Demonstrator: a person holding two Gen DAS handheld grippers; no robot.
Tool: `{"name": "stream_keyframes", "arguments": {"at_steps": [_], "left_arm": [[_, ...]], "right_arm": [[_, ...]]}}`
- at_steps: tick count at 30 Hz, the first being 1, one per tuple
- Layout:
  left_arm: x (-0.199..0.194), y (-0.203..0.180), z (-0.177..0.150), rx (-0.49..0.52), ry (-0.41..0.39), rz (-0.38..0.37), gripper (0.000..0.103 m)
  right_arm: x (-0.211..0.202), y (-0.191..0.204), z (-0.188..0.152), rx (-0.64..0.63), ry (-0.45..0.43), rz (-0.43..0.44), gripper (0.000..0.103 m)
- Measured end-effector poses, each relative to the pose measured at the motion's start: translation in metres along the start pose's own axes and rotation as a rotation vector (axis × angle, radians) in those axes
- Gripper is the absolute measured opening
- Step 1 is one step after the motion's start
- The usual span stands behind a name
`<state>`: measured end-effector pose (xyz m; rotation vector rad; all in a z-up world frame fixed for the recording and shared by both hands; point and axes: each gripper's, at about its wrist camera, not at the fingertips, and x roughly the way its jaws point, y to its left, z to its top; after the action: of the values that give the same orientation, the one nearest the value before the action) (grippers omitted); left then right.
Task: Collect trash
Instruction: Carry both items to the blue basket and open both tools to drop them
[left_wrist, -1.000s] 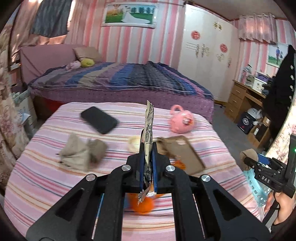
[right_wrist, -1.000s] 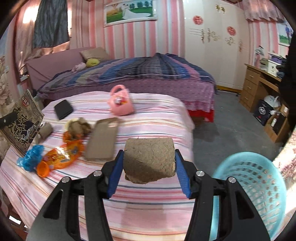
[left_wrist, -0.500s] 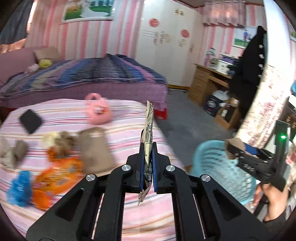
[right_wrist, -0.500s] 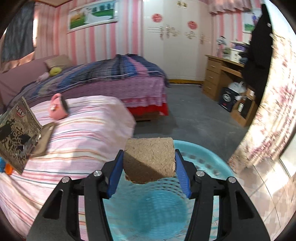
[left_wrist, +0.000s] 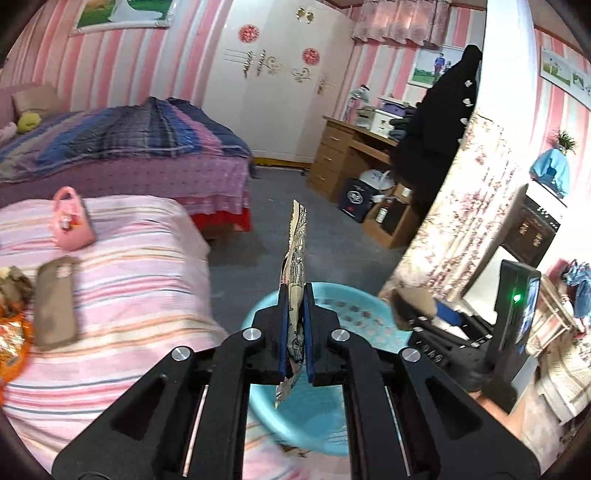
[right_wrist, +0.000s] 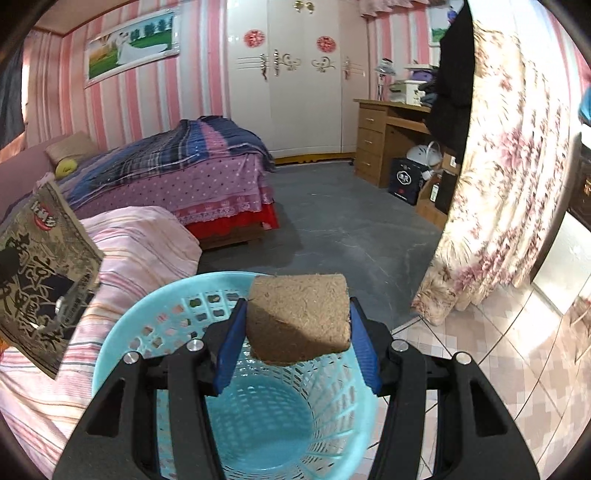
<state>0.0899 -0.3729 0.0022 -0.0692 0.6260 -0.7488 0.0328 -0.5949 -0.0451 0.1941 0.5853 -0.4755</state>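
Note:
My left gripper (left_wrist: 295, 332) is shut on a flat printed snack wrapper (left_wrist: 297, 254) that stands edge-on between its pads, held above the near rim of a light blue plastic basket (left_wrist: 332, 306). My right gripper (right_wrist: 299, 332) is shut on a brown fibrous block (right_wrist: 299, 314), hanging over the open mouth of the same basket (right_wrist: 258, 417). In the right wrist view the wrapper (right_wrist: 40, 280) shows at the left. In the left wrist view the right gripper (left_wrist: 417, 314) with its block shows at the right, over the basket's far side.
A pink striped bed (left_wrist: 140, 266) on the left carries a pink toy bag (left_wrist: 70, 221), a brown phone case (left_wrist: 55, 302) and an orange wrapper (left_wrist: 11, 339). A floral curtain (right_wrist: 491, 206) hangs at the right. Behind lie grey floor (right_wrist: 343, 221), a second bed and a desk.
Both grippers have swung right, away from the striped bed, and now hang over the blue basket. Each still holds its item.

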Motion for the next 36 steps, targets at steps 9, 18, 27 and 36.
{"name": "stream_keyframes", "arguments": {"at_steps": [9, 18, 27, 36], "left_arm": [[0.051, -0.016, -0.023, 0.017, 0.076, -0.005, 0.008], [0.053, 0.017, -0.014, 0.052, 0.058, 0.145, 0.08], [0.003, 0.053, 0.0, 0.119, -0.04, 0.294, 0.097], [-0.048, 0.094, -0.005, 0.089, -0.064, 0.365, 0.098]], "right_arm": [[0.004, -0.017, -0.002, 0.023, 0.003, -0.031, 0.053], [0.004, -0.016, -0.002, 0.014, 0.009, -0.034, 0.053], [0.006, 0.003, 0.001, -0.008, 0.004, -0.045, 0.066], [0.0, 0.032, 0.004, 0.0, -0.003, -0.03, 0.085]]}}
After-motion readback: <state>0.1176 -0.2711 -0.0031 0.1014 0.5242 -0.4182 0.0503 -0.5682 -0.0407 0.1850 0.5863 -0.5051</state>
